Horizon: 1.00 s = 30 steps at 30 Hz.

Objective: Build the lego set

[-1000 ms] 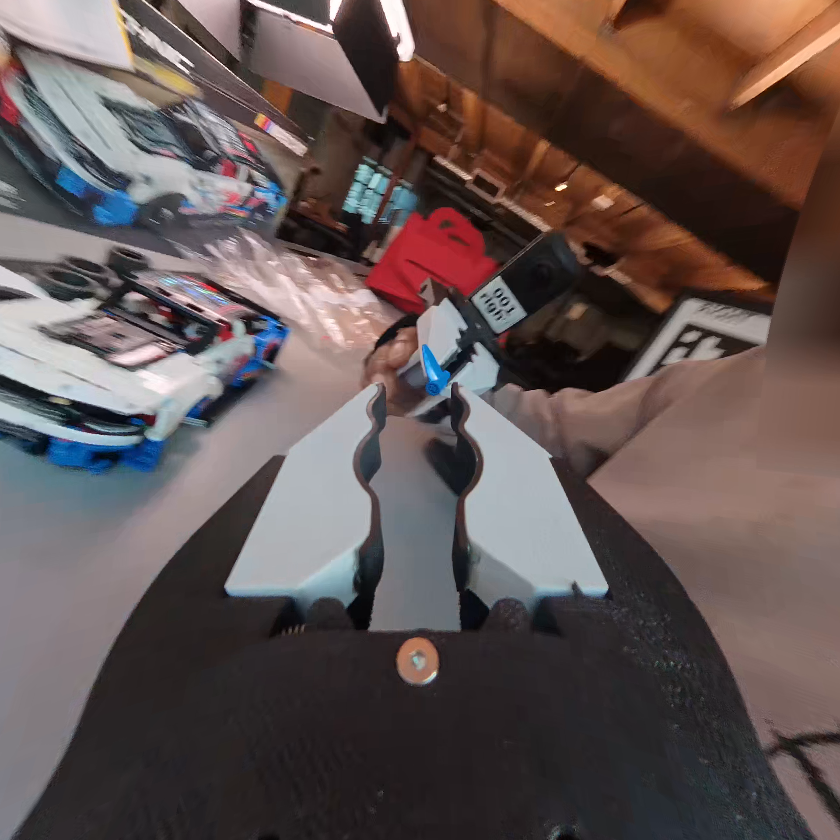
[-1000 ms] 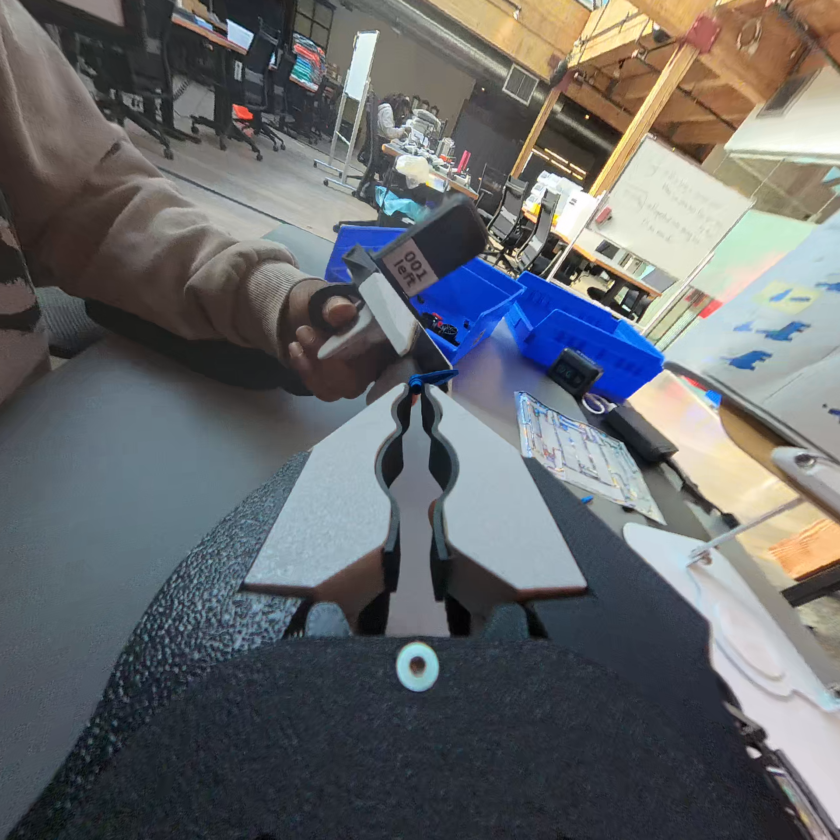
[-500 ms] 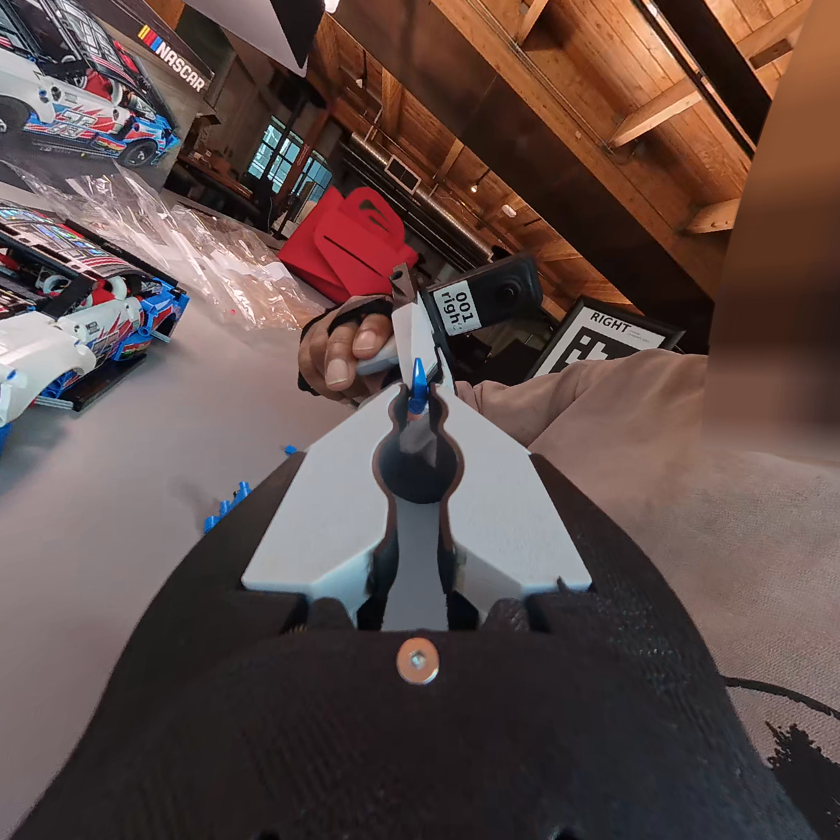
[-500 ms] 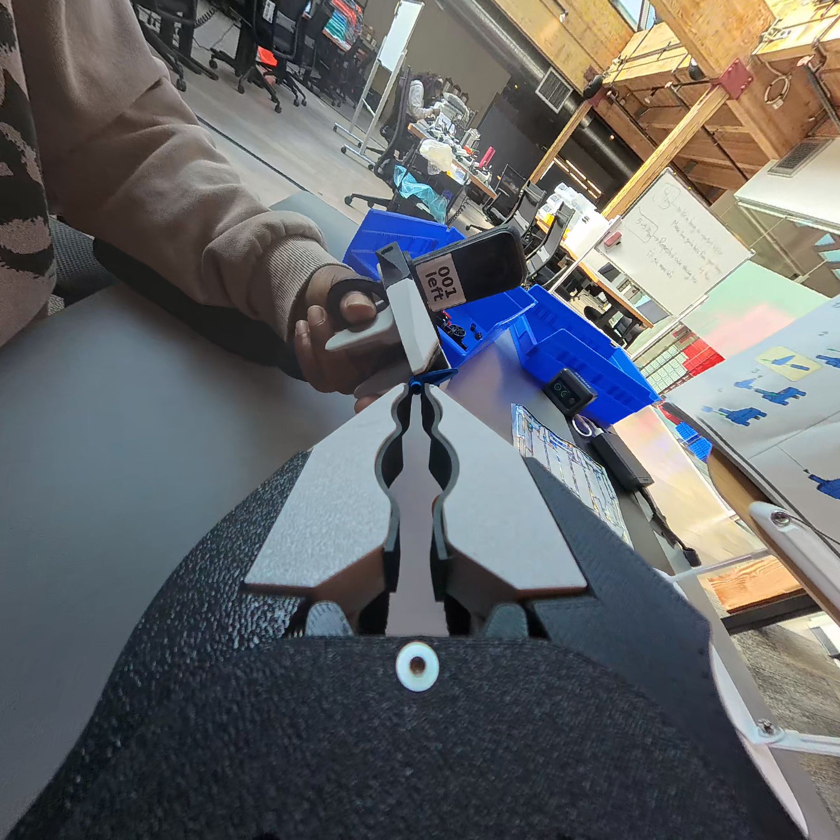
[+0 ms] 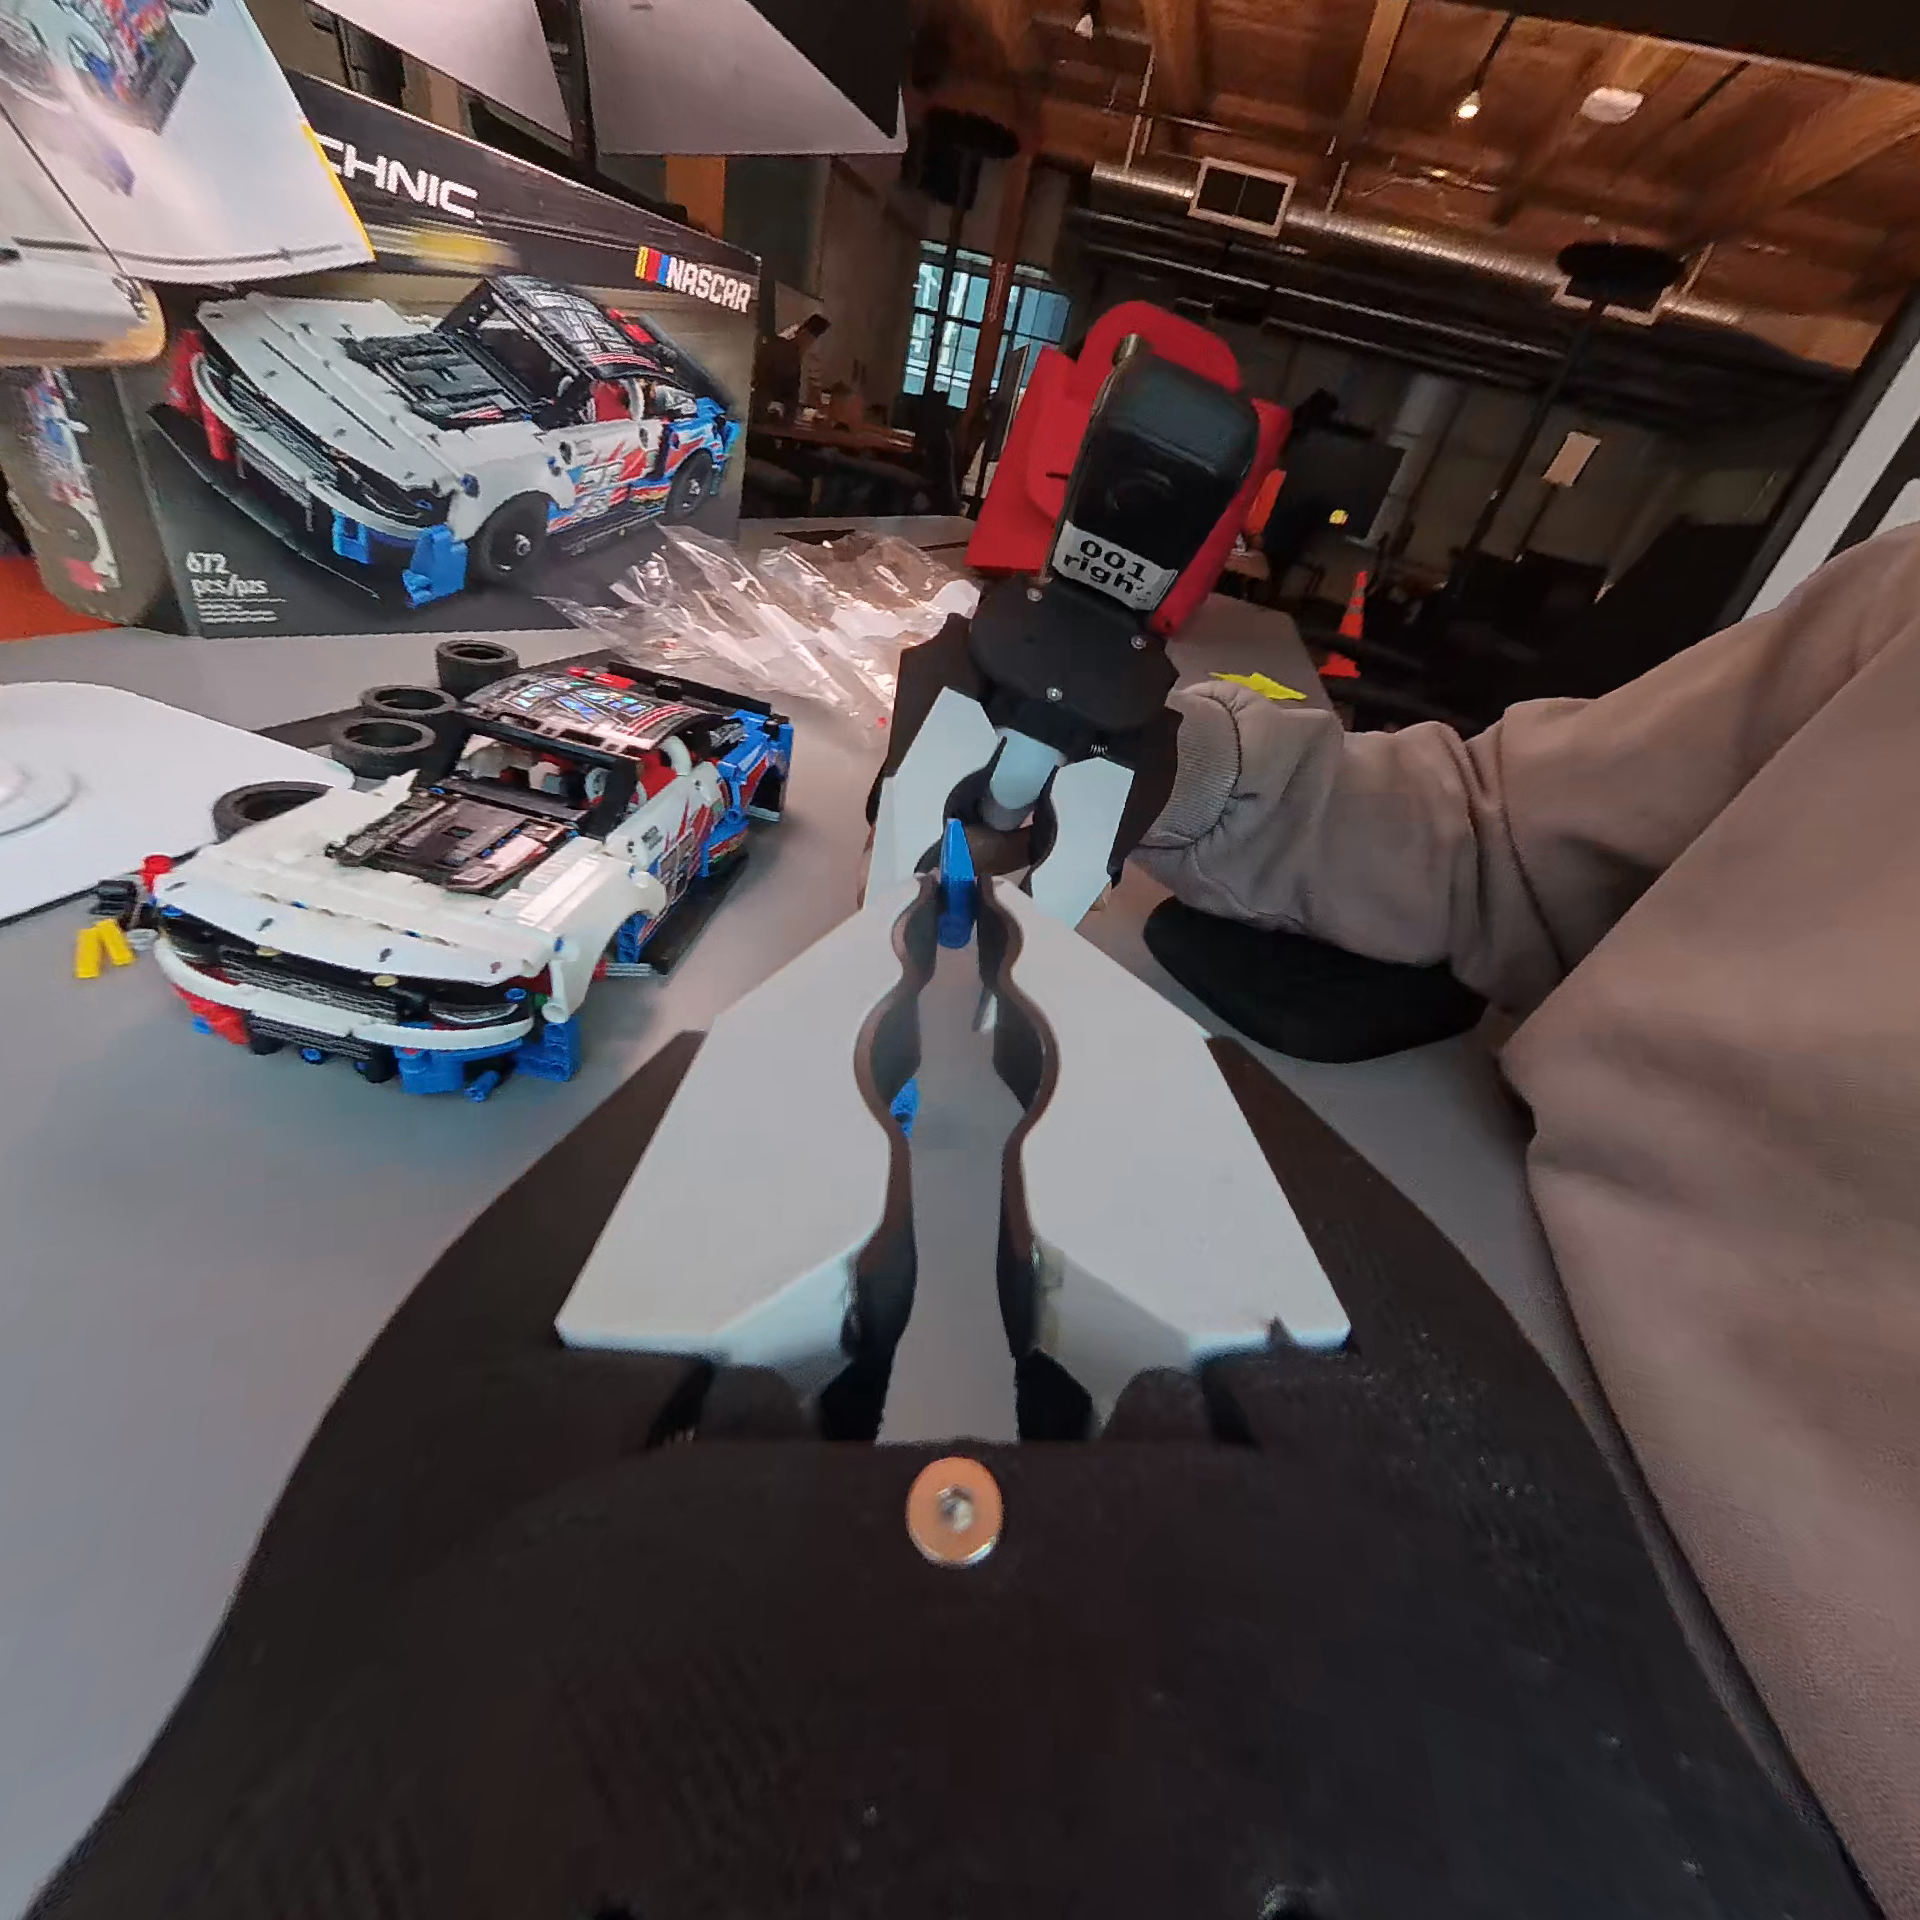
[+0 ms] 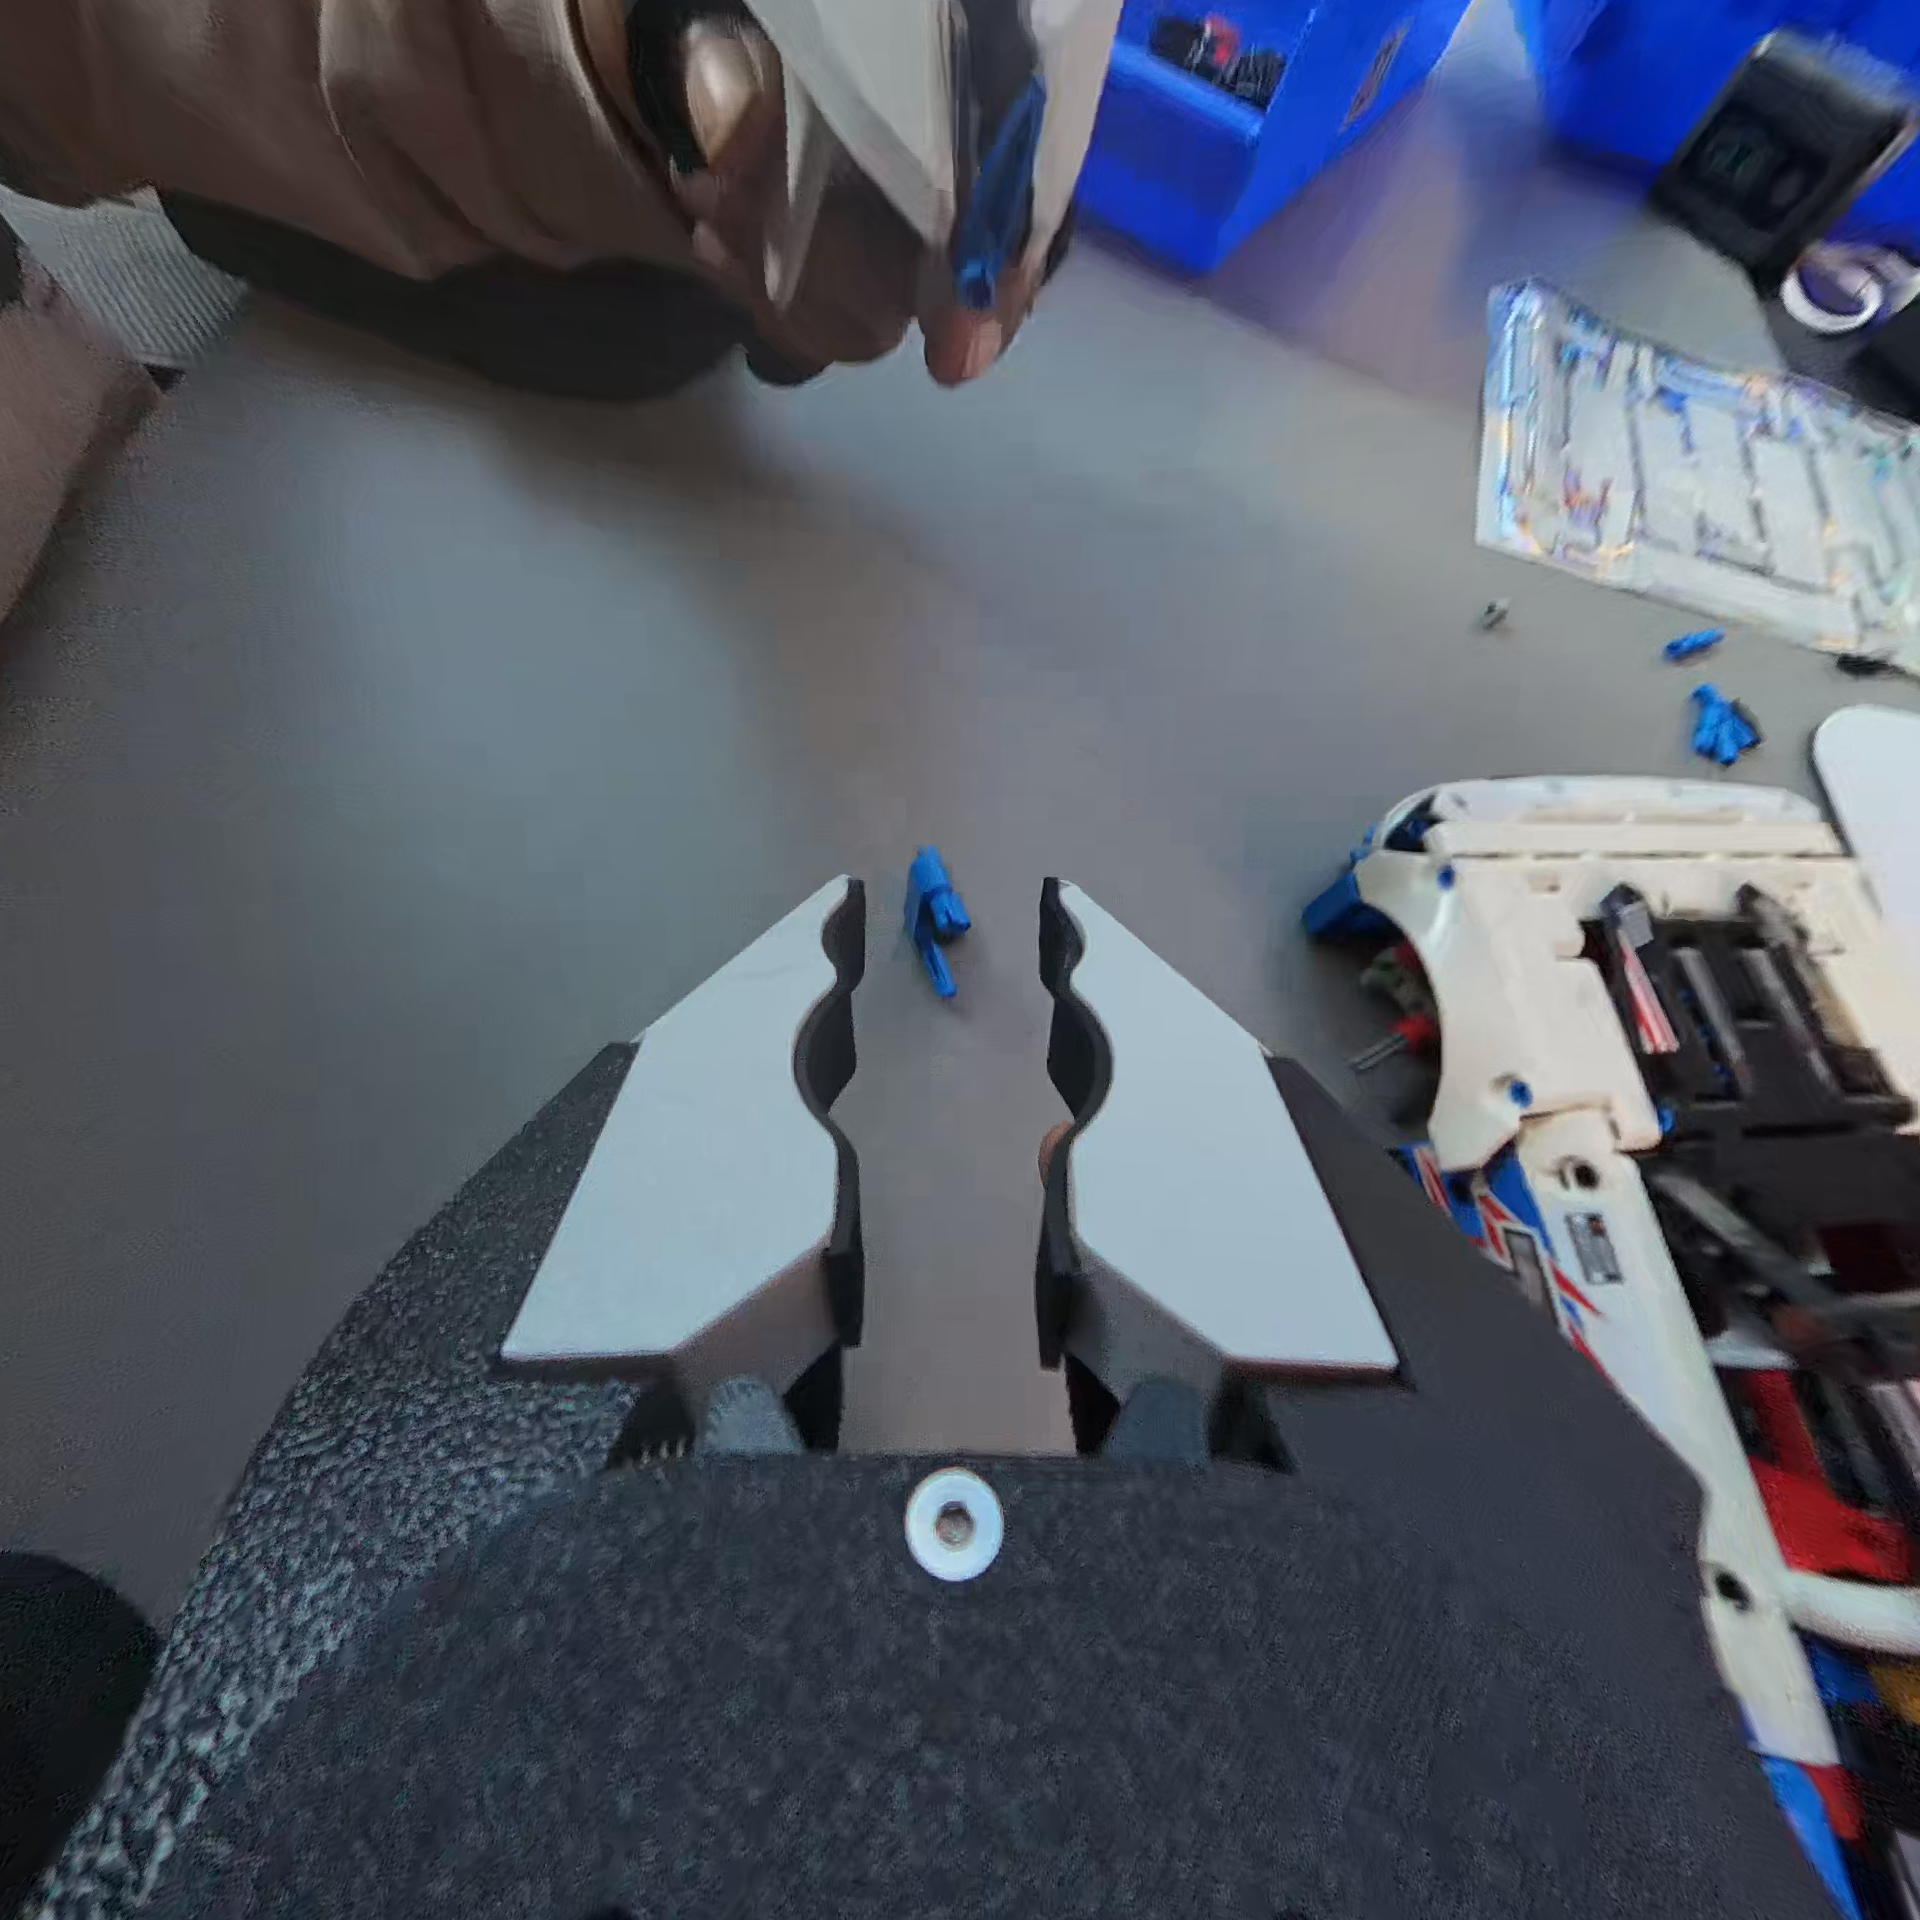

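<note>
My left gripper [image 5: 954, 902] is shut on a small blue pin [image 5: 954, 883], which stands upright between its tips above the grey table. My right gripper [image 6: 951, 883] is open and empty, tipped down over the table, with a small blue connector piece [image 6: 935, 920] lying between its tips. The right gripper's black body [image 5: 1070, 655] shows just beyond my left tips. The left gripper appears blurred at the top of the right wrist view, with the blue pin [image 6: 1003, 197] in it. The part-built white, blue and red Lego car [image 5: 447, 883] sits to the left, also seen in the right wrist view [image 6: 1621, 1091].
The set's box [image 5: 447, 416], loose black tyres [image 5: 395, 727] and empty plastic bags [image 5: 769, 613] lie behind the car. Blue bins [image 6: 1195, 114], a sticker sheet [image 6: 1683, 488] and loose blue pins [image 6: 1720, 722] sit far right. A black wrist rest [image 5: 1309, 987] lies under the sleeve. The gap from one gripper's tips to the other's is roughly 10 centimeters.
The blue pin passed from my right gripper to my left, which shut on it. My right gripper opened and tipped down over the table.
</note>
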Each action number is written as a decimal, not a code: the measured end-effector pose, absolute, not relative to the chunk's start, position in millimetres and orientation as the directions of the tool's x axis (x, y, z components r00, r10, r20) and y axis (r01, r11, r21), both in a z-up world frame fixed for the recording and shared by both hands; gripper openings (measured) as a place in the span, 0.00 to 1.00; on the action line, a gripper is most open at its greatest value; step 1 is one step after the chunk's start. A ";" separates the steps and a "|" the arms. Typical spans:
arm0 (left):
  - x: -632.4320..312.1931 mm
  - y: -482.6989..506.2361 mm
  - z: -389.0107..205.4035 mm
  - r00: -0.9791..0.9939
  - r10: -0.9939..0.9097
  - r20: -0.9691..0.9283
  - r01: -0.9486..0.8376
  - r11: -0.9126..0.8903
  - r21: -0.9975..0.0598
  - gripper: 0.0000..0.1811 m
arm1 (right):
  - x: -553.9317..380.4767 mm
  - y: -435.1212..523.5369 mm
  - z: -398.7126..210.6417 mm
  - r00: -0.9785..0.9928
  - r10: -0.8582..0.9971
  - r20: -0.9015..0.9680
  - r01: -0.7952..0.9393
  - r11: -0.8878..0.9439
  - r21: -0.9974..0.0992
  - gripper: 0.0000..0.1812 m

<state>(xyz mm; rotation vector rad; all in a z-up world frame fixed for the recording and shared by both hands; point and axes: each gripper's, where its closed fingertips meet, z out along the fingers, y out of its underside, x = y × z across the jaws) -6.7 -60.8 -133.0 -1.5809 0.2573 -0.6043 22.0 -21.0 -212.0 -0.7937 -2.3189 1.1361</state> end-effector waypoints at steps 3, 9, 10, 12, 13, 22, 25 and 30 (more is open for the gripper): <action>-9.7 -58.9 -137.6 0.854 -0.481 0.198 0.159 -0.120 -0.980 0.03 | 25.5 -15.4 -233.8 -0.747 0.657 0.095 0.370 0.531 -0.763 0.21; -14.5 -55.2 -149.4 0.859 -0.453 0.236 0.170 -0.181 -0.969 0.03 | 23.7 -20.9 -250.1 -0.778 0.621 0.097 0.371 0.578 -0.727 0.19; -16.5 -54.0 -154.2 0.863 -0.443 0.244 0.168 -0.205 -0.964 0.03 | 23.5 -22.1 -249.8 -0.787 0.611 0.091 0.368 0.582 -0.725 0.17; -23.2 -51.2 -163.7 0.882 -0.409 0.235 0.145 -0.238 -0.960 0.03 | 24.0 -25.4 -251.4 -0.805 0.589 0.074 0.372 0.598 -0.710 0.13; -26.4 -50.2 -168.0 0.892 -0.394 0.219 0.125 -0.251 -0.960 0.02 | 23.0 -26.4 -252.3 -0.810 0.582 0.077 0.371 0.609 -0.701 0.13; -17.6 -50.5 -182.0 0.887 -0.422 0.189 0.055 -0.310 -0.949 0.03 | 13.8 -31.9 -254.1 -0.826 0.557 0.083 0.354 0.629 -0.692 0.06; -7.2 -52.6 -181.6 0.864 -0.464 0.197 0.049 -0.312 -0.949 0.03 | 12.0 -42.1 -236.3 -0.802 0.597 -0.013 0.369 0.479 -0.797 0.04; 10.2 -56.2 -172.1 0.829 -0.517 0.214 0.071 -0.283 -0.956 0.03 | 20.6 -50.3 -195.5 -0.721 0.668 -0.183 0.403 0.190 -0.895 0.03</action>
